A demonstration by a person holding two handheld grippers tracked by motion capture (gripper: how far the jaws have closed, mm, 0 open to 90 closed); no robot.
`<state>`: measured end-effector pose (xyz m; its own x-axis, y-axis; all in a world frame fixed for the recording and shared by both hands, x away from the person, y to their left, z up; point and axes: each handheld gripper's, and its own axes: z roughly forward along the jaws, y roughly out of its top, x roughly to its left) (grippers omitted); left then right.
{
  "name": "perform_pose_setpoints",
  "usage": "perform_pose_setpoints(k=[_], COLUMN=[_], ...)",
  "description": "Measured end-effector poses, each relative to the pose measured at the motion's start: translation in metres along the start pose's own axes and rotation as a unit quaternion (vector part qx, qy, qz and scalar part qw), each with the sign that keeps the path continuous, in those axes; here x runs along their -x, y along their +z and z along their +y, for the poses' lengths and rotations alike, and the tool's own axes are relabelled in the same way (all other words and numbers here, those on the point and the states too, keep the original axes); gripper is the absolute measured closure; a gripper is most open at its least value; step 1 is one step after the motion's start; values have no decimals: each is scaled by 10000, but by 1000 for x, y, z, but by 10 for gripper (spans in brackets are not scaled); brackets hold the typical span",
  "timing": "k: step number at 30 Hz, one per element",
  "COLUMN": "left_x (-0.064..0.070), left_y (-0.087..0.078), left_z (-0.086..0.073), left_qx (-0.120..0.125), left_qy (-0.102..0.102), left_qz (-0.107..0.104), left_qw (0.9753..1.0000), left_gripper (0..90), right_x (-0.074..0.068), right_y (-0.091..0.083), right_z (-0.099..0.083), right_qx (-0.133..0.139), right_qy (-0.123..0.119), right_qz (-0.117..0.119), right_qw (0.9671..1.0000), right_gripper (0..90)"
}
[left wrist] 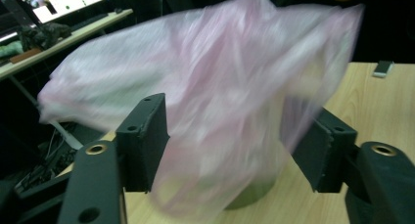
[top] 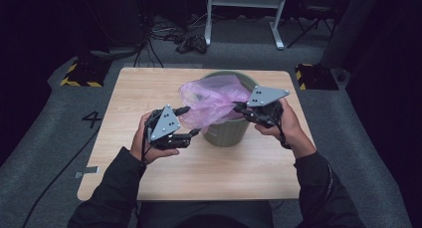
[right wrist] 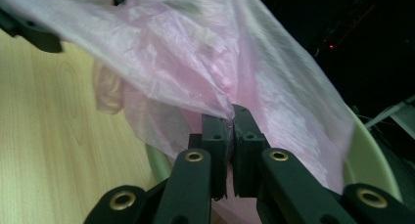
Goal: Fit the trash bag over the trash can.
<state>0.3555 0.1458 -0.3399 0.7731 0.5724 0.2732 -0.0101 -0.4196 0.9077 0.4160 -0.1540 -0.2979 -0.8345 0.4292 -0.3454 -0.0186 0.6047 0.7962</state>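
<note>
Between the jaws of the left gripper (left wrist: 235,136): a fold of the pink bag (left wrist: 220,87), loose, puffed up and blurry. Jaws there wide open, one on each side of the fold, not pinching anything. Hard to tell through the blur whether touching the plastic or just beside it.

At the tips of the right gripper (right wrist: 230,117): jaws shut tight on an edge of the same bag, thin plastic bunched up right at the pinch. Beyond and above those jaws, the rest of the bag spread out like a sheet, reaching away toward the other gripper. Below and to the right of them, the pale curved rim of the green bin (right wrist: 372,160).

From the high view: bag stretched sideways from one pair of jaws to the other, long way left to right, draped over the open top of the bin. Bin upright on the table (top: 149,88).

Probably the job in hand: opening the bag and fitting it into the bin. For that, the free side of the bag straight ahead of the left jaws, already between them, and well apart from the right jaws. So most likely next: close the left jaws on that fold, then pull away from the right jaws to open the bag's mouth wide over the rim.
</note>
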Motion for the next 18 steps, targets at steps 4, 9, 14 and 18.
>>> perform_pose_setpoints(k=[4, 9, 14, 18], left_x=[-1, -7, -17, -24], left_y=[-6, -10, -2, 9], left_z=[-4, -10, -7, -4], left_qx=[22, 35, 187, 264], left_qy=[-53, -161, -405, -520], left_qz=[-69, 18, 12, -209], left_qw=[10000, 9999, 9990, 9981], left_gripper=[352, 373, 366, 362], right_x=[9, 18, 23, 24], right_y=[-8, -16, -19, -21], right_z=[-9, -21, -30, -33], right_qx=[-53, -62, -122, -139], right_qy=[143, 320, 376, 372], right_qz=[-109, -159, -121, -106], right_qw=[9998, 9993, 9991, 9992], right_gripper=[864, 865, 849, 824])
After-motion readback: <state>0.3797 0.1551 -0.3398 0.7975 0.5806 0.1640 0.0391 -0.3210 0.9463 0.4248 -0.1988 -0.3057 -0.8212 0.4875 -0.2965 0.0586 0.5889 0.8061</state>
